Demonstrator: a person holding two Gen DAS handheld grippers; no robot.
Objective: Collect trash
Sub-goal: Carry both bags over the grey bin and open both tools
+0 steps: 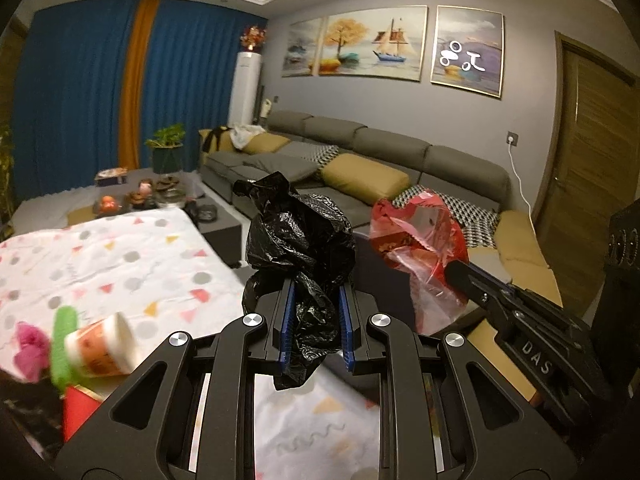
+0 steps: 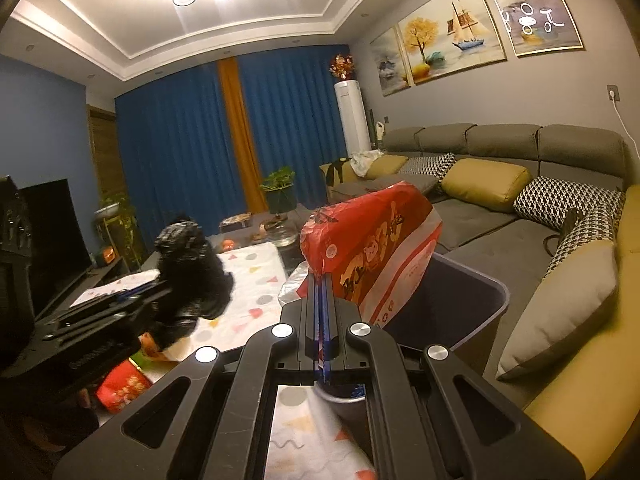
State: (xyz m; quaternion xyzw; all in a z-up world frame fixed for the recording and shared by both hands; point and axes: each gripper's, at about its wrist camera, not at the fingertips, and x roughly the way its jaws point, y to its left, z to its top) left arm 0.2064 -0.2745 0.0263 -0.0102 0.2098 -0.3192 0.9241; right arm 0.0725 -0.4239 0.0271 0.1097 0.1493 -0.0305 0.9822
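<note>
Gripping a crumpled black bag (image 1: 301, 236) between the blue pads (image 1: 287, 322), left gripper (image 1: 316, 320) with jaws closed on the plastic, the bag bunched up above the fingers and a tail hanging below them. Held in the air over the near edge of the worktop (image 1: 120, 256), covered with a white cloth (image 1: 132, 280) printed in dots and triangles. Pinching a red-and-clear bag (image 2: 372, 248) by one edge, right gripper (image 2: 322, 320) with jaws shut flat on the thin film, the bag standing up above the fingers. Hanging over the open mouth of a dark bin (image 2: 476, 308), just beside the worktop; touching the rim or not, cannot tell. Seen from the left wrist, same red bag (image 1: 416, 240) to the right of the black one, near but apart, with the right gripper (image 1: 452, 270) reaching in from the lower right. Seen from the right wrist, black bag (image 2: 192, 264) blurred, at left, in the left gripper (image 2: 160, 292). Lying on the worktop's near left corner, blurred: a paper cup (image 1: 102, 346) on its side, a green item (image 1: 64, 344) and a pink item (image 1: 30, 350) just beside it. Beyond, a grey sofa (image 1: 384, 148) with yellow cushions (image 1: 364, 178).
</note>
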